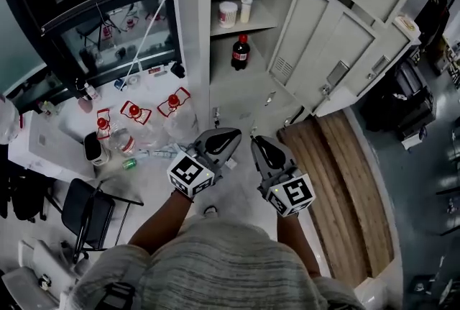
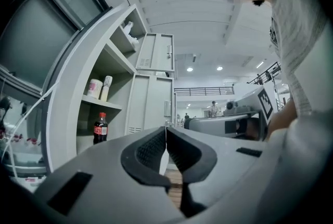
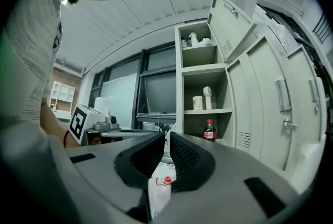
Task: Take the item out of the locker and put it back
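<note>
Left tongs [image 2: 166, 134] together, empty. Right tongs [image 3: 167, 140] together, empty. Cola bottle [image 1: 240, 52] upright in open locker [image 1: 191, 28], apart from both.

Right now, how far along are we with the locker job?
Done: the door is open. In hand: nothing; left gripper and right gripper are shut and empty, short of the locker. Left: the bottle stands inside, so either nothing is out yet or it is already back; I can't tell which.

The locker door [image 1: 320, 42] stands wide open rightward, leaving the compartment [image 1: 260, 49] around the cola bottle [image 1: 240, 52] unobstructed.
</note>
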Demonstrator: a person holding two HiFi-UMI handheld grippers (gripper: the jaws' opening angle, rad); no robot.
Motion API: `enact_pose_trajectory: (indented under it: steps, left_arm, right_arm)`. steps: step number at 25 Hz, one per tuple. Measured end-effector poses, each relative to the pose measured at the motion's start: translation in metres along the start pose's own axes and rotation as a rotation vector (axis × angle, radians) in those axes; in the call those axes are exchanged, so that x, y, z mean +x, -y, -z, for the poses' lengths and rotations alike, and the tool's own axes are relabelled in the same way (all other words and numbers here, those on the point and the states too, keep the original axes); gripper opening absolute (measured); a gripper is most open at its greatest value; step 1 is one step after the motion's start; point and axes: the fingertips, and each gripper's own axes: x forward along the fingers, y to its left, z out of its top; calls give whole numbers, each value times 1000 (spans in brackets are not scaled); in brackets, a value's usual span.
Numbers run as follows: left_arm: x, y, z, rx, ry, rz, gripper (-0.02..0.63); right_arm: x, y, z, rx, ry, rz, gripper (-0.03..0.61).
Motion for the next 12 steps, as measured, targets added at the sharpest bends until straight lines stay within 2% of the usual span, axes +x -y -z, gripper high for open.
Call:
enact_pose_trajectory:
  steps: [7, 12]
  left_arm:
    - [3, -40, 6, -16, -5, -33, 9]
    - [20, -69, 15, -31, -20, -91, 9]
  right_arm:
    - [39, 16, 8, 2, -37, -26, 28]
    - [68, 37, 16, 10, -59, -71, 28]
